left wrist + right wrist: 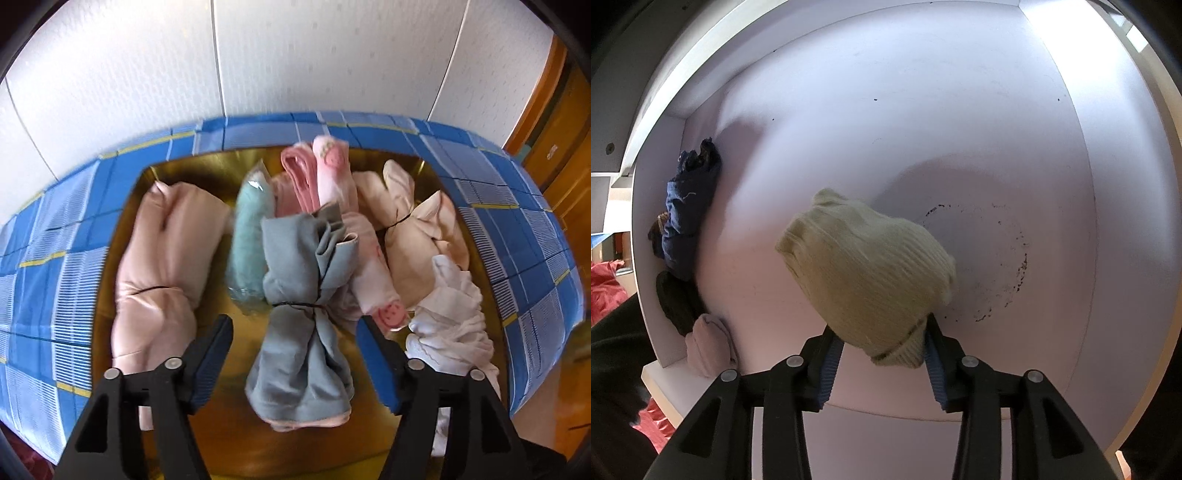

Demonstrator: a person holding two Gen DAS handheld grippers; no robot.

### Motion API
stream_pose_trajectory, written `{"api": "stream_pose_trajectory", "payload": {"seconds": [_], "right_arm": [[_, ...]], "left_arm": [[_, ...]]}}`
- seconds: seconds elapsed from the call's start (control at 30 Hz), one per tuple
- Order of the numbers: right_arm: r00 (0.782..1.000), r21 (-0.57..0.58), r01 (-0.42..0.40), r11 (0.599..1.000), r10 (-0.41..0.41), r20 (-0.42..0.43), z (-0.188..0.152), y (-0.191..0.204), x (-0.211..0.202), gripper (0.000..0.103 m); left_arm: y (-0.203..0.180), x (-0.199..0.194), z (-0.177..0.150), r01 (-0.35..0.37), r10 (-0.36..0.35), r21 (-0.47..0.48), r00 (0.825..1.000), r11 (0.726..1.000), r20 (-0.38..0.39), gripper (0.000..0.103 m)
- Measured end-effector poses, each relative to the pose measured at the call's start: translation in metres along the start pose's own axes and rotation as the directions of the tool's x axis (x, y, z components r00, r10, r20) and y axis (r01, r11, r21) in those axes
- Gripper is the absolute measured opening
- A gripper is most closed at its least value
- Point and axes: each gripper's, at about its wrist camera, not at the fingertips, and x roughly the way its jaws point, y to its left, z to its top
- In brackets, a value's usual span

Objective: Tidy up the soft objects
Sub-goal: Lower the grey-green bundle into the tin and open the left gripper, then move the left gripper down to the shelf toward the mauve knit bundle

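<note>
Two views, left gripper (295,332) jaws wide around grey bundle (299,314) lengthwise in gold tray (177,173), untouched, right gripper (884,343) jaws clamping cream sock (868,273) over white drawer (960,129)

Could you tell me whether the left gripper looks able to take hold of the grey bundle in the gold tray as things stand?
Probably yes: the left gripper stands open astride the grey bundle, nothing lying over it.

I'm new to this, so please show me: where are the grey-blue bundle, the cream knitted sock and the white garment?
grey-blue bundle (295,291): left wrist view, tied waist.
cream knitted sock (868,273): right wrist view, ribbed middle.
white garment (450,314): left wrist view, crumpled centre.
</note>
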Motion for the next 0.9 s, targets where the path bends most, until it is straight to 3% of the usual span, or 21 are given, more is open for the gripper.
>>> {"api": "stream_pose_trajectory", "payload": {"seconds": [0.37, 0.5, 0.7, 0.8, 0.9], "right_arm": [[1.000, -0.006, 0.001, 1.000, -0.001, 0.005, -0.001, 0.003, 0.001, 0.046], [1.000, -0.011, 0.002, 1.000, -0.002, 0.004, -0.003, 0.005, 0.002, 0.047], [1.000, -0.003, -0.016, 1.000, 0.016, 0.005, 0.000, 0.000, 0.002, 0.051], [1.000, -0.011, -0.012, 1.000, 0.012, 0.008, 0.001, 0.002, 0.002, 0.053], [1.000, -0.013, -0.011, 1.000, 0.011, 0.023, 0.004, 0.004, 0.000, 0.054]], "left_arm": [[0.012, -0.061, -0.038, 0.043, -0.045, 0.024, 0.991, 0.999, 0.127, 0.078], [0.015, -0.087, -0.065, 0.077, -0.084, 0.044, 0.979, 0.996, 0.184, 0.078], [0.013, -0.126, -0.111, 0.065, -0.099, 0.132, 0.958, 0.989, 0.269, 0.082], [0.010, -0.134, -0.142, 0.065, -0.117, 0.196, 0.957, 0.978, 0.265, 0.089], [0.011, -0.123, -0.173, 0.104, -0.149, 0.233, 0.972, 0.967, 0.184, 0.090]]}}
